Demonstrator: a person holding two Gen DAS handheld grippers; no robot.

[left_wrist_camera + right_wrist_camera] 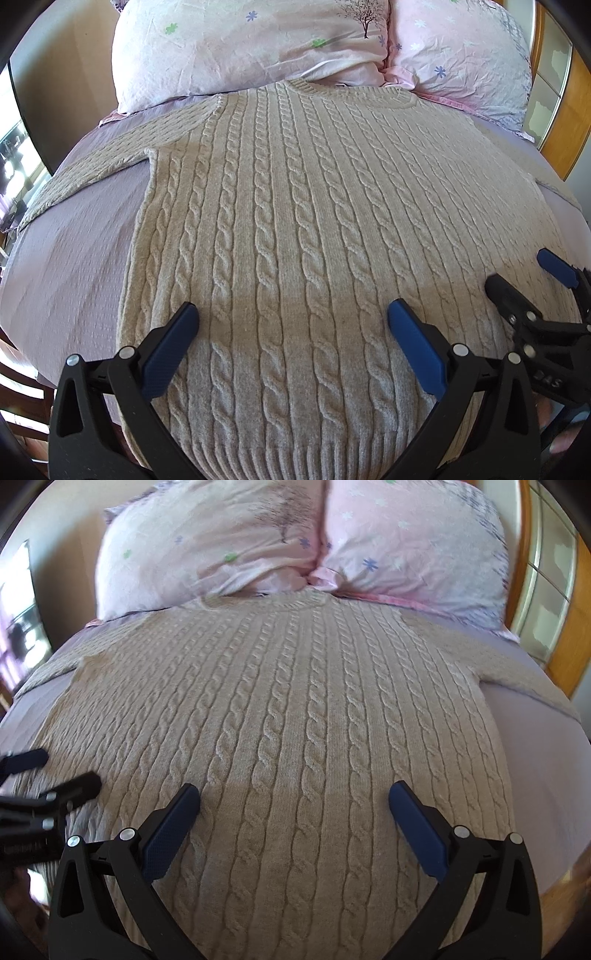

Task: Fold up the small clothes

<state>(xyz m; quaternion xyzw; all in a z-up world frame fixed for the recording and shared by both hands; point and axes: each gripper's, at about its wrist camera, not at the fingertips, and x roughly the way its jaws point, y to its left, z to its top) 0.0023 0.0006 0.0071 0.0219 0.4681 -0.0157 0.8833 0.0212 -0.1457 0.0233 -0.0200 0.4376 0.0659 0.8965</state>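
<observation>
A beige cable-knit sweater [295,206] lies flat and face up on the bed, neck toward the pillows and hem nearest me; it also fills the right wrist view [288,716]. One sleeve [92,170] spreads out to the left, the other sleeve [517,679] to the right. My left gripper [293,314] is open and empty, hovering over the lower left part of the sweater. My right gripper [295,794] is open and empty over the lower right part. Each gripper shows at the edge of the other's view, the right [524,273] and the left [62,771].
The sweater lies on a lilac bedsheet [62,258]. Two pink flowered pillows [251,48] [461,55] sit at the head of the bed. A wooden bed frame and cabinet [561,110] stand at the right. A dark-framed window or mirror [22,155] is at the left.
</observation>
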